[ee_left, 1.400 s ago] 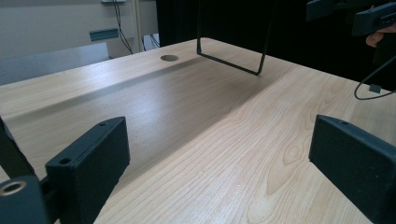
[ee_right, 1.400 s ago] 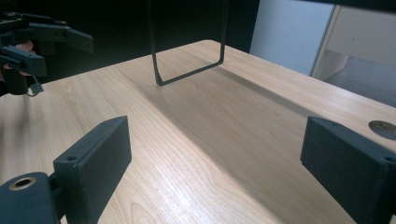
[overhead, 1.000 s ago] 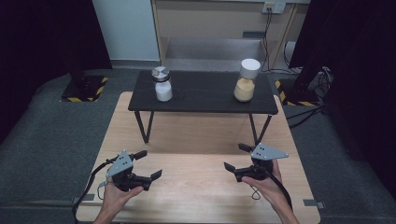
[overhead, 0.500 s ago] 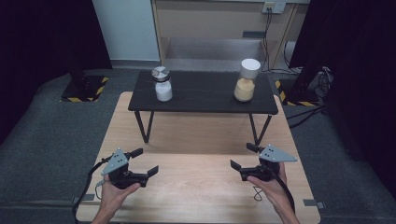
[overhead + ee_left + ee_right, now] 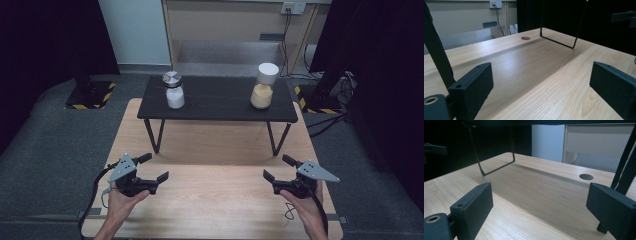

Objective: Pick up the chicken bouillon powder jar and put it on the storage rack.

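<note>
High view looks down; gripper views skim the shared wooden table [image 5: 220, 150].

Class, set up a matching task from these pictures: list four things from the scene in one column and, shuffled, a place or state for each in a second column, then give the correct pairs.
Things:
1. jar of white powder
2. jar of yellow powder
3. left gripper
4. small black table

Places or states:
A. stands on the wooden table, on thin black legs
B. on the right end of the black tabletop, white lid
C. jaws open, nothing between them, above the wood
D. on the left end of the black tabletop, silver lid

Pairs: 1-D, 2-B, 3-C, 4-A
</note>
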`<state>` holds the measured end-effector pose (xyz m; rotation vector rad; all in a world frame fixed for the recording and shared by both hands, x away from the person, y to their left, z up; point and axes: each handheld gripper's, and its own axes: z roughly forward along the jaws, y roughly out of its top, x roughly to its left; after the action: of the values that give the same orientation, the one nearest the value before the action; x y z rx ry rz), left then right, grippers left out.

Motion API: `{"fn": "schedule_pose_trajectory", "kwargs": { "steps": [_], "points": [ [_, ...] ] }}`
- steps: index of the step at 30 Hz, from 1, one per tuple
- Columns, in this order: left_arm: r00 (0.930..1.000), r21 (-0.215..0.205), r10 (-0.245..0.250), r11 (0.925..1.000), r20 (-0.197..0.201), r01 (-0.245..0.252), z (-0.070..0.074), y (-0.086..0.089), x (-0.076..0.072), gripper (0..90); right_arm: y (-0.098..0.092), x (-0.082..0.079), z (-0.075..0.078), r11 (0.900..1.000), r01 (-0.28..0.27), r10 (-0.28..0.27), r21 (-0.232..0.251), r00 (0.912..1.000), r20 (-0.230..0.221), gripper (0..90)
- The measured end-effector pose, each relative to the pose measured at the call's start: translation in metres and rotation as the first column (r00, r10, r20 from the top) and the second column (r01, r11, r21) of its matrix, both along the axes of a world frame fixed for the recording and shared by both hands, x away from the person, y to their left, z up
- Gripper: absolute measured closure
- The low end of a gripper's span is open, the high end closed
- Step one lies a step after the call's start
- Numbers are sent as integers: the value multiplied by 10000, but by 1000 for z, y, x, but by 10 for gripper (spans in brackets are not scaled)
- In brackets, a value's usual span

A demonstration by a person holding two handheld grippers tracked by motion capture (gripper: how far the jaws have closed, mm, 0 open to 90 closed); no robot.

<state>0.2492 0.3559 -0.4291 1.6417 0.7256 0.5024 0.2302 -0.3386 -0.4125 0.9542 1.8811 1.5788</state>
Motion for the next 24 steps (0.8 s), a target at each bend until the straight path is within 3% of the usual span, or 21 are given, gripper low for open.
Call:
{"fn": "schedule_pose_trajectory", "kwargs": {
  "steps": [24],
  "points": [
    [10000, 72, -47, 10000, -56, 48, -1, -1, 1, 40, -3, -1, -1, 10000, -21, 22, 55, 10000, -31, 73]
  ]
}}
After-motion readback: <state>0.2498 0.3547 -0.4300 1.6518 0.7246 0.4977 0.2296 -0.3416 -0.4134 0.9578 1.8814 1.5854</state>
